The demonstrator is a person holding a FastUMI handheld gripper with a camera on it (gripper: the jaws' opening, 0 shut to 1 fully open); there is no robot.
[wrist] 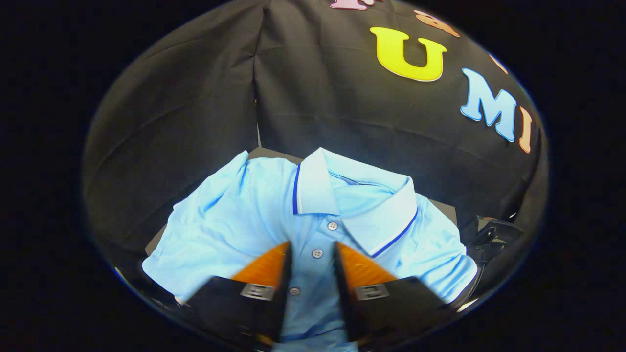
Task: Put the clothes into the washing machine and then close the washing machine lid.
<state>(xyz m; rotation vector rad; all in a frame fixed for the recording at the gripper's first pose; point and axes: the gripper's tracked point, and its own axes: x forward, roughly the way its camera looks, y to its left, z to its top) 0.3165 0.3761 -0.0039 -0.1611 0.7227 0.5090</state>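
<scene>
A light blue polo shirt (244, 220) with a white, blue-trimmed collar lies spread on a dark surface (447, 205), collar on the far side and sleeves out to both sides. My gripper (313, 259) is low over its chest. The fingers (266, 269) stand close together, and the button placket fills the narrow gap between them. Two buttons show in that gap and a third lies just ahead of the tips. Both fingers press against the strip of fabric. The shirt's lower part is hidden under the gripper body.
The black cloth wall rises close behind the shirt and curves round on both sides. A dark clip-like object (494, 234) sits just past the shirt's right sleeve. The dark surface's far corner (259, 149) shows behind the left shoulder.
</scene>
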